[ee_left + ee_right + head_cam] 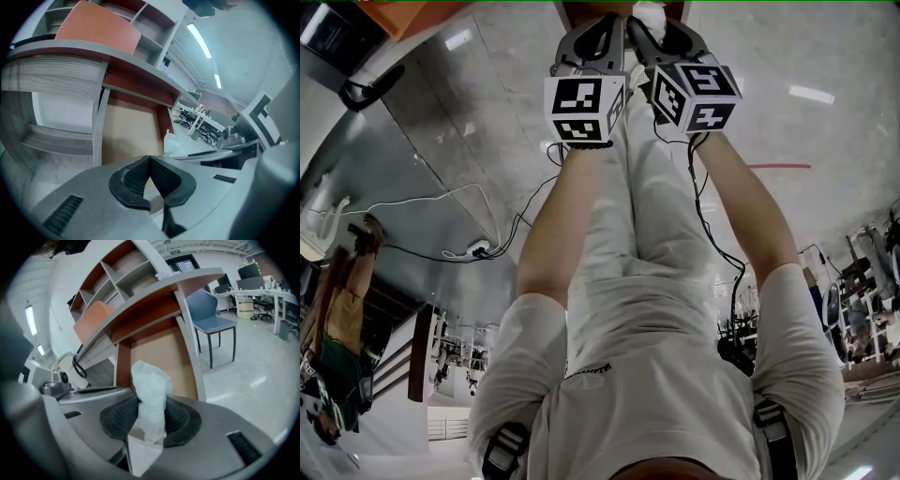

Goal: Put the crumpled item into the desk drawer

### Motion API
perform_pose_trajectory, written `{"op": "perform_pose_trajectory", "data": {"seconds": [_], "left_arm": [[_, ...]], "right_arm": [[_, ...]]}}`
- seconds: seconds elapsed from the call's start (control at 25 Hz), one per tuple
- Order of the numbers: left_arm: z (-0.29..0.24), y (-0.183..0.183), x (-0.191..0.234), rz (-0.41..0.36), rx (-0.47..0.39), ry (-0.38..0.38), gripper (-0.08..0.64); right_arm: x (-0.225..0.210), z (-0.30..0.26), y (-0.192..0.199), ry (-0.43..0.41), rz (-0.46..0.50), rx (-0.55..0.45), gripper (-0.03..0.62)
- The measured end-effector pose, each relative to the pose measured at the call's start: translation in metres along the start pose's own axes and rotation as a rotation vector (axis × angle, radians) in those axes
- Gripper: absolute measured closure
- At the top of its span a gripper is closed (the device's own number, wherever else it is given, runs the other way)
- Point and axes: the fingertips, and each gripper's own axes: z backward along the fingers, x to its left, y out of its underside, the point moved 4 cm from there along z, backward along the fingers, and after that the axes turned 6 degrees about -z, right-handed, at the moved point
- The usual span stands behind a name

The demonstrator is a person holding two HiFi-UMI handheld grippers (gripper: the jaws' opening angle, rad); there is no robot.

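One crumpled tissue [150, 380] sits pinched in the right hand-held gripper [149, 414] above the open desk drawer [159, 350], the left hand-held gripper [150, 177] pressed together, empty; released off-centre, it could snag or miss.

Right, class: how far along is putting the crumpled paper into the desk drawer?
Done: the drawer stands open. In hand: the right gripper grips the crumpled paper, pointed at the drawer; the left gripper is shut and empty. Left: drop the paper inside.
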Motion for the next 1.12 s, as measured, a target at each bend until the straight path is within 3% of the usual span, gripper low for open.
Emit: {"op": "perform_pose_trajectory", "data": {"seconds": [1.12], "left_arm": [[0.0016,0.0035,0.0078,0.004,0.0,0.018,0.561]], "right_arm": [[-0.0008,-0.0062,0.0077,0.023,0.003,0.005,0.426]]}}
